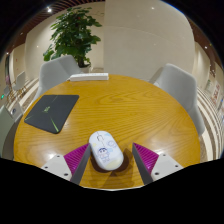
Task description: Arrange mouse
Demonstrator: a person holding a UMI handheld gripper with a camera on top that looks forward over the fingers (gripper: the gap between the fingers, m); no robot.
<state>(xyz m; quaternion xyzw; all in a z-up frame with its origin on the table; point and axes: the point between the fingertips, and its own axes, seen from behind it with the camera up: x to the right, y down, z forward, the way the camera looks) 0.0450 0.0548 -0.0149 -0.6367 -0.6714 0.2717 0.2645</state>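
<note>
A white mouse (106, 149) with a small printed picture on its back lies on the round wooden table (130, 105). It stands between my two fingers, with a gap at either side. My gripper (111, 158) is open; the magenta pads (76, 156) flank the mouse left and right. The mouse rests on the table by itself.
A dark closed laptop (52, 110) lies on the table to the left, beyond the fingers. Grey chairs (180, 84) stand around the far side. A potted plant (73, 35) stands behind the table. A white flat item (88, 75) lies at the far table edge.
</note>
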